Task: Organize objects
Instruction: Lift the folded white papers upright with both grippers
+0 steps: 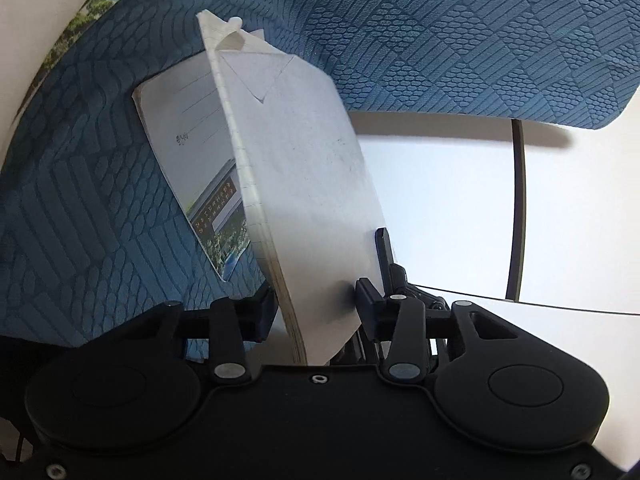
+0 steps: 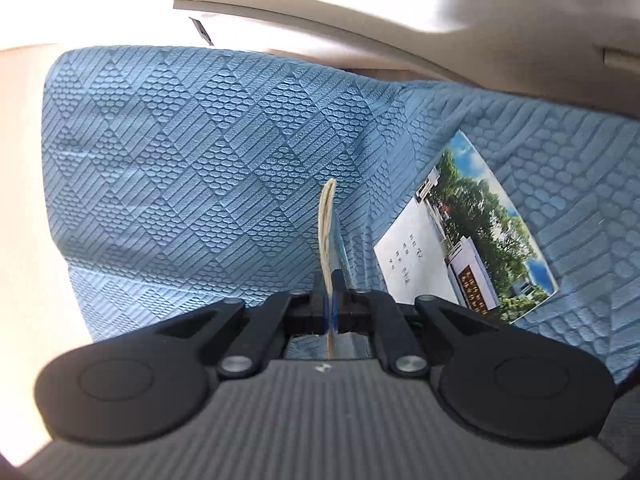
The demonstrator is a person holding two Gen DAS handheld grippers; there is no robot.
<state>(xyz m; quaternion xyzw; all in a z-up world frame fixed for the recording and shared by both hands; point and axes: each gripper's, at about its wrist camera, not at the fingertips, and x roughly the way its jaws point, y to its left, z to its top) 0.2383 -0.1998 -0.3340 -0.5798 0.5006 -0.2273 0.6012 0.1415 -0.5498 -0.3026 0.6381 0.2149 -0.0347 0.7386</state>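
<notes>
- In the left wrist view, the left gripper (image 1: 316, 304) has a thin white paper notebook (image 1: 304, 184) standing on edge between its black fingers (image 1: 366, 300). The right finger touches the white cover; whether the left finger presses the other side I cannot tell, because the page edges hide it.
- The white notebook is tilted, its page edges face the camera, and one top corner of the cover is folded down into a triangle.
- Just behind this notebook, a second notebook with a white cover and a printed building photo (image 1: 192, 168) lies flat on the blue textured quilted cloth (image 1: 440, 32).
- To the right of it, a bare white surface (image 1: 440, 208) shows where the cloth ends.
- In the right wrist view, the right gripper (image 2: 329, 300) has its fingers almost together, clamped on a thin booklet seen from its edge (image 2: 327, 232), with cream pages and a blue stripe.
- This booklet stands upright and points away from the camera, above the blue cloth.
- Further to the right, a notebook with a photo of green trees and blue sky on its cover (image 2: 468, 236) lies flat on the same cloth, well apart from the right gripper.
- At the far edge, behind the cloth, a beige frame (image 2: 360, 28) is visible.
</notes>
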